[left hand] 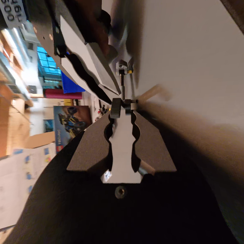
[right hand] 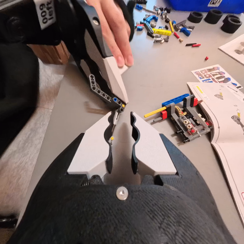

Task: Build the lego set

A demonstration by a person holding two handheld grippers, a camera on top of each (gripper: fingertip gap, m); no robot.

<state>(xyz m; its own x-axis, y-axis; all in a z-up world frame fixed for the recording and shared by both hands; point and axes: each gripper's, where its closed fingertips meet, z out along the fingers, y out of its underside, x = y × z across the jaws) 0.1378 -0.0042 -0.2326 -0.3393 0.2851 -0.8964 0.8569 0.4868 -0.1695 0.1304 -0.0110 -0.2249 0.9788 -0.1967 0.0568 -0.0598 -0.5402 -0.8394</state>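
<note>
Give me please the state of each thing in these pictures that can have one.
left tool, shut on the bent grey beam.
right tool, open, gripping nothing.
spring piece, between the right tool's fingers, seems joined to the beam's end.
instruction booklet, open, flat on the table.
half-built chassis, lying at the booklet's edge, untouched.
black tires, loose, not mounted.

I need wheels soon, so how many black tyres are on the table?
3 show, at the table's far right beside the blue bin: one, a second, a third. That third may be two overlapping; others could lie out of view.
</note>
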